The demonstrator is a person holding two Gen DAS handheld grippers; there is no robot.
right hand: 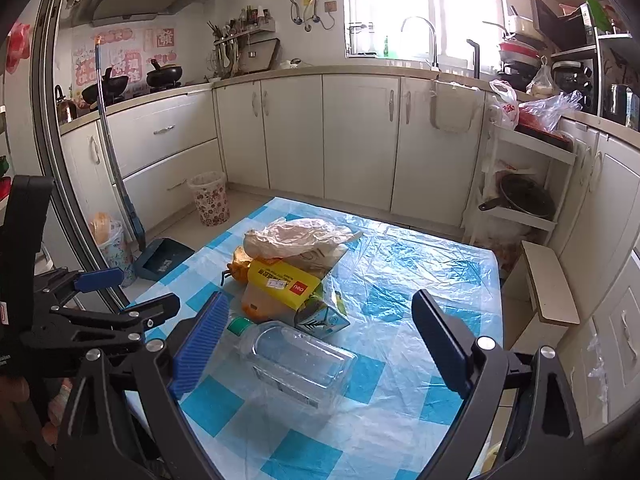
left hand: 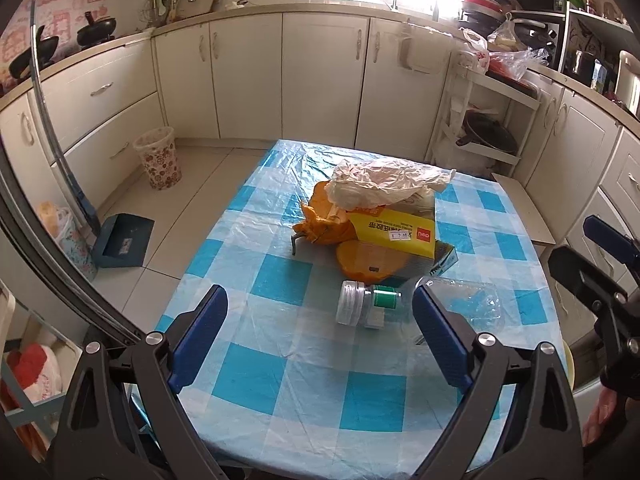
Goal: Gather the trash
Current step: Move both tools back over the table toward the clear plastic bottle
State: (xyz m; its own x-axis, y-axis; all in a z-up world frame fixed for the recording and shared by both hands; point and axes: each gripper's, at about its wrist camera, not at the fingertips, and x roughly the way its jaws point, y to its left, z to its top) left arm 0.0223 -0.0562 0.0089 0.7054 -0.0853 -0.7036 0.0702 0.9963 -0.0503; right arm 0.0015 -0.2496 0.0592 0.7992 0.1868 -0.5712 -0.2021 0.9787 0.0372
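Observation:
A heap of trash lies mid-table on the blue checked cloth (left hand: 280,360): a crumpled pale plastic bag (left hand: 384,184) on top, a yellow box (left hand: 394,230), orange wrapping (left hand: 320,216) and a small blue-green carton (right hand: 324,318). Nearest me lies a clear plastic bottle (left hand: 400,304) on its side, cap to the left. My left gripper (left hand: 320,312) stands open just short of the bottle. In the right wrist view the same bottle (right hand: 296,354) lies between the fingers of my open right gripper (right hand: 320,344), with no pad touching it. Each gripper shows at the edge of the other's view.
A patterned waste bin (left hand: 158,158) stands on the floor at the far left by the cabinets, with a blue dustpan (left hand: 122,240) and broom nearer. A white rack with pans (left hand: 480,132) stands at the table's far right, a low wooden stool (right hand: 548,280) beside it.

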